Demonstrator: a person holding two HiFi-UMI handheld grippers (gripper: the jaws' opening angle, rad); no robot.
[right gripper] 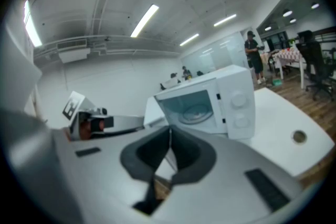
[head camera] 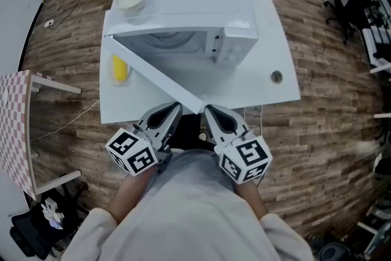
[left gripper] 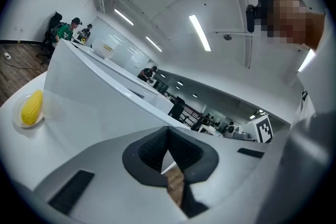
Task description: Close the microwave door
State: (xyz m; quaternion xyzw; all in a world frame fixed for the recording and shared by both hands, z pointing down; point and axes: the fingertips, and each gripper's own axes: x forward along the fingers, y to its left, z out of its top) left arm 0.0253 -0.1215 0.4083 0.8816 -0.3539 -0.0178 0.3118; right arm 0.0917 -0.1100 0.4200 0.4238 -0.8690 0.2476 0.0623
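"Where does the door stand?"

"Not begun, by my read. The microwave (head camera: 232,40) sits at twelve o'clock on the white table (head camera: 269,27). Its door (head camera: 159,73) hangs wide open, hinged at my eleven o'clock, with the free edge reaching nearly to my tools."

"And the tools?"

"The left gripper (head camera: 176,107) and right gripper (head camera: 208,109) both have their jaws pressed together on nothing. They're low by my body, either side of that free edge. I can't tell whether either touches it."

"Next?"

"I'd lay the left gripper on the door's outer face and sweep toward one o'clock, following the arc until it latches. The corn (head camera: 120,69) at ten o'clock looks clear of the swing."
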